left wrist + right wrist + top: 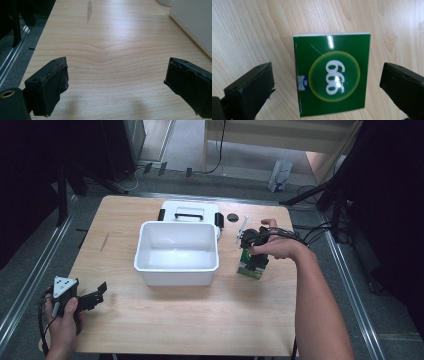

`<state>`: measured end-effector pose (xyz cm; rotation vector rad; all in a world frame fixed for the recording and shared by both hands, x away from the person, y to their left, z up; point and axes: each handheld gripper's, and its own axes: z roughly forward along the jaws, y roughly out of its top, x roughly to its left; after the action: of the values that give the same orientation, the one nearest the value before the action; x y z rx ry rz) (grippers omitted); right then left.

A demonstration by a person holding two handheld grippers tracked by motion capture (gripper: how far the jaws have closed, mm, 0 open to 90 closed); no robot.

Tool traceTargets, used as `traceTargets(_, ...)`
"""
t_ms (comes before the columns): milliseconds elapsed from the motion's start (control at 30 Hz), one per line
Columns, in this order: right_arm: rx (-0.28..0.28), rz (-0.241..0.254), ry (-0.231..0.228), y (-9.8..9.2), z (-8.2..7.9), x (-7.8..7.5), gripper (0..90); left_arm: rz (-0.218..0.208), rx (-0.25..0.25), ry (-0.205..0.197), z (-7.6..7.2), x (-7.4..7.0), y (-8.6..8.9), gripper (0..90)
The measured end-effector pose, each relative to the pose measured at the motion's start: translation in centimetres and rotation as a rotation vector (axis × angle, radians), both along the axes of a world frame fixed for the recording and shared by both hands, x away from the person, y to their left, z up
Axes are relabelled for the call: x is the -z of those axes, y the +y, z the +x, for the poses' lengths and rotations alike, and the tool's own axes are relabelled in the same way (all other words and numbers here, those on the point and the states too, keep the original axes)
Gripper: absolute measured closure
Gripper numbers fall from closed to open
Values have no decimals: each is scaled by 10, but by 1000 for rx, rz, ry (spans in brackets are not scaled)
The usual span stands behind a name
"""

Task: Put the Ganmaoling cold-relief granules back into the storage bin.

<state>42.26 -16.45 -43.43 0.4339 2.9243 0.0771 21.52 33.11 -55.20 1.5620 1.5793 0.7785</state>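
Right gripper is poised over the green box, jaws spread wide with one on each side of it and wood showing in both gaps, so nothing is pinched. The box lies flat on the tabletop, a yellow-ringed disc with white numerals on its top face. From the high view, the right gripper is just to the right of the white bin, with the green box under it. Behind the bin rests a white lid with a handle and black latches, and beside that a small dark round thing, too small to identify. Down at the near left corner, the left gripper points across the wood; its own view shows the left gripper spread apart and holding nothing
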Motion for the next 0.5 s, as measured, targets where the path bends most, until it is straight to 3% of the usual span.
traceTargets(300,-15,-38,28,6,7,19,0,-2,4,0,0,0,0,51)
traceTargets(500,11,-46,35,2,11,25,36,-3,4,0,0,0,0,51)
